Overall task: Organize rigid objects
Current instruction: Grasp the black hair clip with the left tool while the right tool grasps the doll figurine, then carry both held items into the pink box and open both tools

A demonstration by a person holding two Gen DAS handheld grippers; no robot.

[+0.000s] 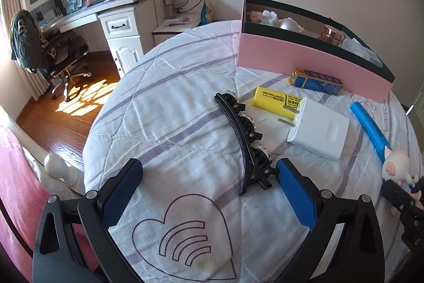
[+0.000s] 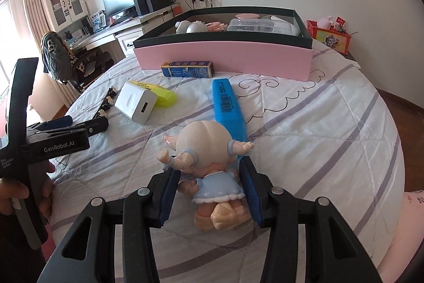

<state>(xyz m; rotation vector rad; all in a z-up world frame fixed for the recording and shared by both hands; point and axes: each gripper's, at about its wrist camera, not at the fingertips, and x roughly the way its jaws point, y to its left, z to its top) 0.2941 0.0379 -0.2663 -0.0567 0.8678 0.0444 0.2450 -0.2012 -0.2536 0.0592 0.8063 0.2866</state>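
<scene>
Your right tongs (image 2: 209,192) clench a small doll (image 2: 209,166) in a pale blue dress, their blue pads pressed to either side of its body as it lies face down on the striped bed quilt (image 2: 331,129). Its head points away from you, touching the near end of a blue highlighter (image 2: 228,102).

Your left tongs (image 1: 209,177) stand released and wide apart over the quilt. The near end of a black hair clip (image 1: 245,134) sits between the pads, close against the right one; whether they touch, you cannot tell.

Just beyond the clip lie a white charger (image 1: 322,130) and a yellow highlighter (image 1: 275,100), the charger overlapping the highlighter. A small blue box (image 1: 318,82) rests beside the front wall of the pink storage box (image 1: 304,57), which already holds several items. A hand (image 2: 16,192) grips the left tool's handle.
</scene>
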